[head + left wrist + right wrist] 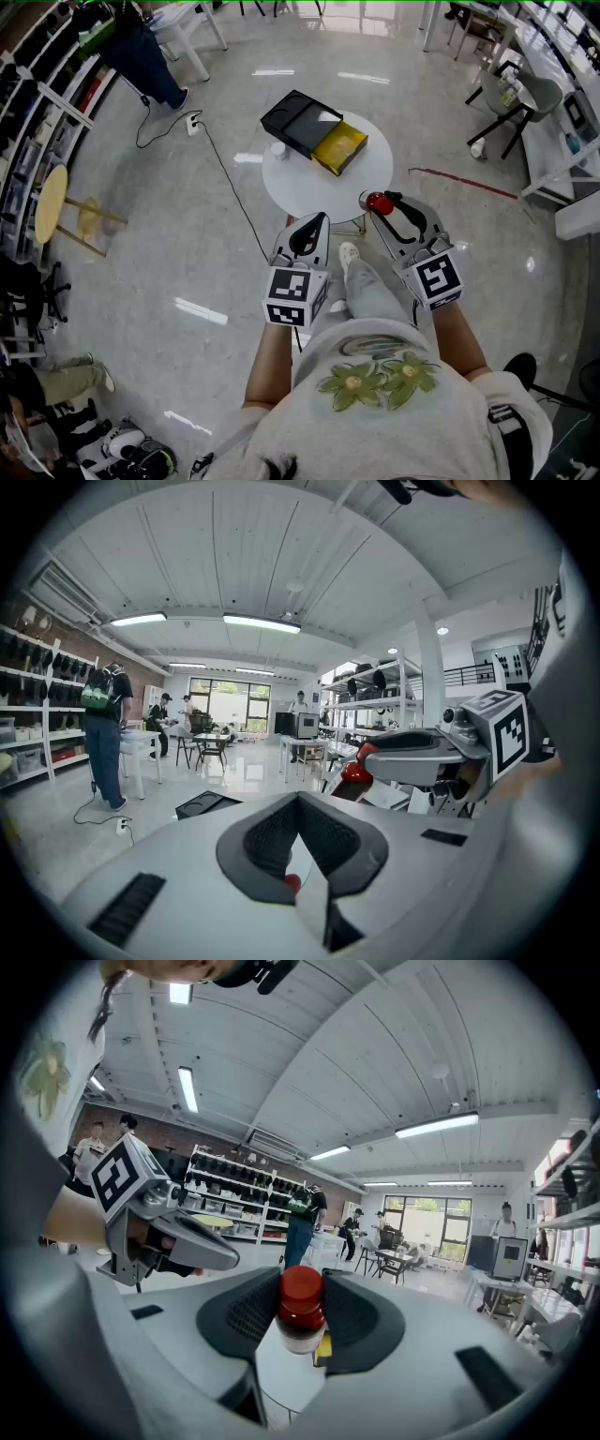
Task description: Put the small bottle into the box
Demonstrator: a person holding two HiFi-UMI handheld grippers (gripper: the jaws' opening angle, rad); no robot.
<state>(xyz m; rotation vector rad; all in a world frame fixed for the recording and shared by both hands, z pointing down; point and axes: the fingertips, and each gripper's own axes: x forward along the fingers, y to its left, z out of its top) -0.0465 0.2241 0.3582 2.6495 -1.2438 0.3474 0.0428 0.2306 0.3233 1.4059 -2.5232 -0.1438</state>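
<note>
My right claw [302,1290] grips the small red-capped bottle [302,1321], held above the near right edge of the round white worktop [300,192]. The open black-and-yellow box [314,131] sits at the far edge (I see no bottle inside it). My left claw [298,803] is closed and empty. Carrying the bottle over and dropping it in remain.

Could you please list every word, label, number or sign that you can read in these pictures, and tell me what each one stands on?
No text reads clearly anywhere.
left gripper and right gripper: square black-and-white markers only, no letters.
small bottle: no label legible.
box: no print visible.
shirt: flower print; the design above it is too blurred to read.
</note>
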